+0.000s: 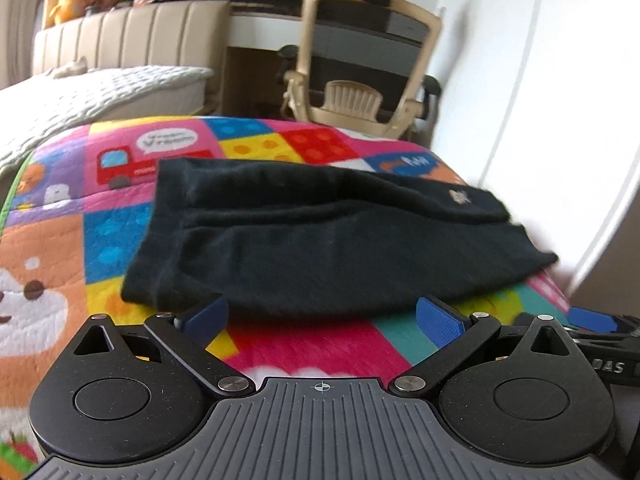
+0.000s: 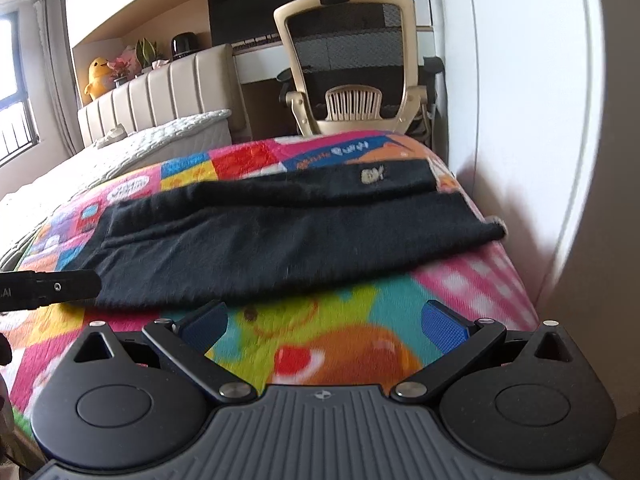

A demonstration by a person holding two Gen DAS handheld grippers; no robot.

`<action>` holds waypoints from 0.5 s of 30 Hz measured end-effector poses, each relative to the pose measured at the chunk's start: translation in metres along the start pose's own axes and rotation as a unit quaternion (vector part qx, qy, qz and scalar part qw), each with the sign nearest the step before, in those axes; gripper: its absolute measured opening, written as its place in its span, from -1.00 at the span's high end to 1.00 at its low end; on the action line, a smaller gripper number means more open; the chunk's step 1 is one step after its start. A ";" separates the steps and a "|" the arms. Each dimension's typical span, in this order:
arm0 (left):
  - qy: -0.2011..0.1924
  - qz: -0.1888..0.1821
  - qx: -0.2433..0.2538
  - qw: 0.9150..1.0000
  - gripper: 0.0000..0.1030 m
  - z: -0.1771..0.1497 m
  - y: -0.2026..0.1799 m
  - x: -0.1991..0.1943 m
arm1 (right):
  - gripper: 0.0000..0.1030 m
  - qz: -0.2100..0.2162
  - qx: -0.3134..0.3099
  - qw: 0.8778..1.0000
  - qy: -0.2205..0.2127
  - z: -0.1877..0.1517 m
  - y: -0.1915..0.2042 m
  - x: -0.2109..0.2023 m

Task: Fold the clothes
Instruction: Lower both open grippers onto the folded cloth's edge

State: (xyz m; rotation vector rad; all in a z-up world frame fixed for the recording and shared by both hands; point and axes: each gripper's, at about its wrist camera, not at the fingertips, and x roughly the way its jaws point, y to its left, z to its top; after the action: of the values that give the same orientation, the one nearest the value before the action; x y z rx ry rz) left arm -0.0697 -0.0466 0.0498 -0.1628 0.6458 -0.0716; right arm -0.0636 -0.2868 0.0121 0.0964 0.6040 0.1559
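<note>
Colourful quilt (image 1: 60,248), perhaps folded garment (image 1: 320,240).

Left gripper (image 1: 322,318) and right gripper (image 2: 324,320): jaws wide, empty.

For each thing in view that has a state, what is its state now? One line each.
Black garment: folded in layers, lying flat on the colourful blanket.
Left gripper: open, empty, just short of the garment's near edge.
Right gripper: open, empty, over the blanket.
Office chair: empty.

Black garment (image 1: 320,236), folded in layers, flat on colourful quilt (image 1: 312,344)
</note>
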 end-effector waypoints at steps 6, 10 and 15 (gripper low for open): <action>-0.008 0.007 -0.006 1.000 -0.99 0.025 0.018 0.024 | -1.00 0.000 -0.025 1.000 -0.017 0.028 0.007 0.029; 0.023 -0.029 -0.015 0.999 -0.99 0.032 0.023 0.048 | -1.00 0.009 -0.018 0.999 -0.031 0.039 0.008 0.053; 0.060 -0.038 -0.038 0.997 -0.99 0.029 0.033 0.069 | -1.00 0.027 0.025 0.999 -0.006 0.048 -0.002 0.084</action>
State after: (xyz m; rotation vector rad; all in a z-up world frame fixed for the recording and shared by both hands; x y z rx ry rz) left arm 0.0032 -0.0187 0.0258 -0.2575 0.7625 -0.1321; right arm 0.0323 -0.2764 0.0043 0.1615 0.5944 0.1917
